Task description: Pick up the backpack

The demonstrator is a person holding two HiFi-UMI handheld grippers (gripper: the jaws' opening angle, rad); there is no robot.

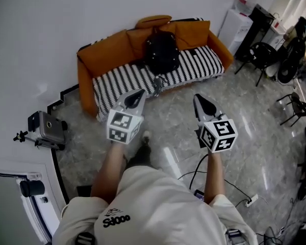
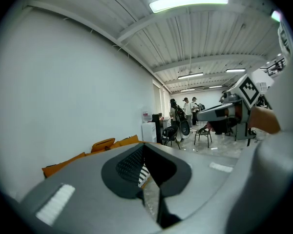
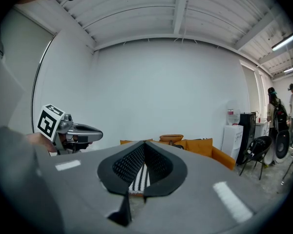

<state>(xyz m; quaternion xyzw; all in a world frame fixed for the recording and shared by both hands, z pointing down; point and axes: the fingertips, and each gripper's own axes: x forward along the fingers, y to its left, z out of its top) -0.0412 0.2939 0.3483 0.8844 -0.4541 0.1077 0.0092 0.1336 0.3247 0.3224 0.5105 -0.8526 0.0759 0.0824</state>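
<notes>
A black backpack (image 1: 161, 51) stands upright on an orange sofa (image 1: 104, 55) against the back cushions, over a black-and-white striped cover (image 1: 194, 65). Both grippers are held out over the floor, short of the sofa and apart from the backpack. My left gripper (image 1: 139, 94) is shut and empty, pointing at the sofa's front edge. My right gripper (image 1: 199, 100) is shut and empty too, further right. In the left gripper view the shut jaws hide most of the sofa (image 2: 105, 144). In the right gripper view the sofa (image 3: 205, 146) shows above the jaws, and the backpack is mostly hidden.
Grey marble floor (image 1: 255, 131) with cables (image 1: 194, 175) near the person's feet. A camera on a tripod (image 1: 43, 129) stands at the left. A white water dispenser (image 1: 235, 27), black chairs (image 1: 260, 55) and people (image 2: 190, 108) are at the right.
</notes>
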